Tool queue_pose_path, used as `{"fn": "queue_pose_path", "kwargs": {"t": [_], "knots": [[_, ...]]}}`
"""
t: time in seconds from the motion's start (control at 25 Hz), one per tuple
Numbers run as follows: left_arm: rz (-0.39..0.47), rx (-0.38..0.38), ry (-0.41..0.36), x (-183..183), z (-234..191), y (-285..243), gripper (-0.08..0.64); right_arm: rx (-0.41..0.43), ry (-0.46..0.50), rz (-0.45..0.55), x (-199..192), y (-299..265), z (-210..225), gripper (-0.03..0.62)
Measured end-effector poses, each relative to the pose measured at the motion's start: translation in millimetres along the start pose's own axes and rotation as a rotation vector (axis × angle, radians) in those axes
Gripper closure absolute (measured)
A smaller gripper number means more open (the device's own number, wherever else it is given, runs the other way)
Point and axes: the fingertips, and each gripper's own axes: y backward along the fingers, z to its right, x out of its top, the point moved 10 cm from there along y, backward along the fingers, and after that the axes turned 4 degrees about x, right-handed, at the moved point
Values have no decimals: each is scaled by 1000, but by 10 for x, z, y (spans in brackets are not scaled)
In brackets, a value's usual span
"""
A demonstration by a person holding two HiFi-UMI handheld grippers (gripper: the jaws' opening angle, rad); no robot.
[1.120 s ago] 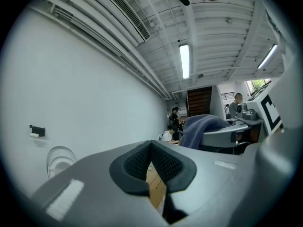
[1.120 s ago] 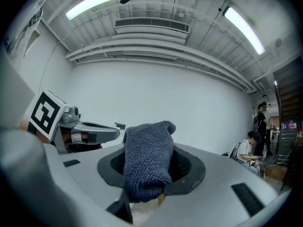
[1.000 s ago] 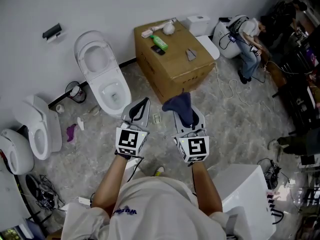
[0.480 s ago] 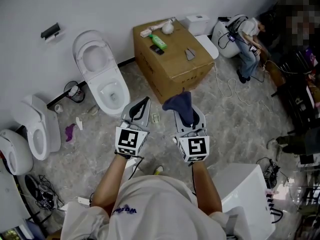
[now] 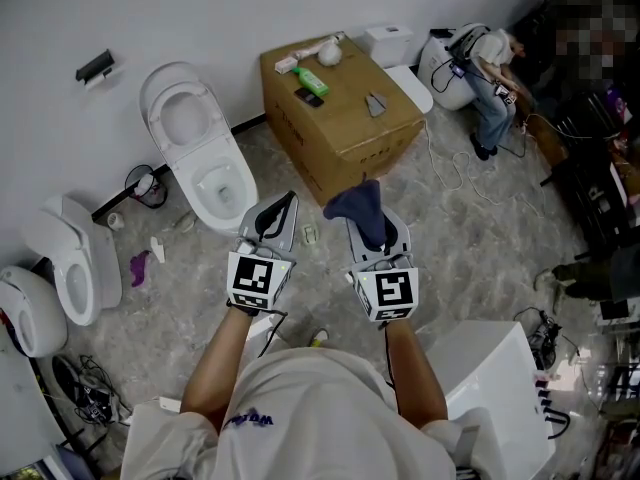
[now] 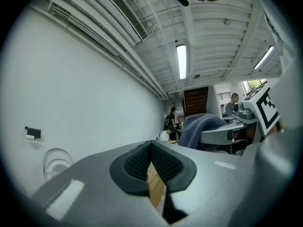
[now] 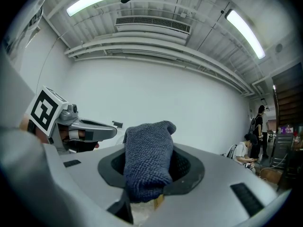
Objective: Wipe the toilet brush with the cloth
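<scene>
Left tool, right tool; both closed

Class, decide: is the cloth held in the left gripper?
No: the right gripper clamps the cloth; the left gripper is shut, empty.

**L gripper cam: jaws closed, empty**

Left gripper is sitting at 6 o'clock w/ pads pressing together, nothing btwn them. A cardboard box is showing thru the gap below. At 3 o'clock the right gripper is carrying a blue cloth. A toilet is peeking in at 8 o'clock. A ceiling light is glowing at 12.
</scene>
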Motion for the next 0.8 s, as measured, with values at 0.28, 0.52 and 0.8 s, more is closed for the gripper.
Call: {"fn": "queue_pose_path", "kwargs": {"t": [0.28, 0.52, 0.8], "knots": [[-4, -12, -4, 7, -34, 24, 558, 11, 15, -7, 38, -25, -45, 446], [-2, -23, -7, 9, -40, 62, 558, 11, 20, -11, 53, -17, -78, 446], [3, -61, -17, -32, 36, 142, 558, 45, 3, -45, -4, 52, -120, 443]]}}
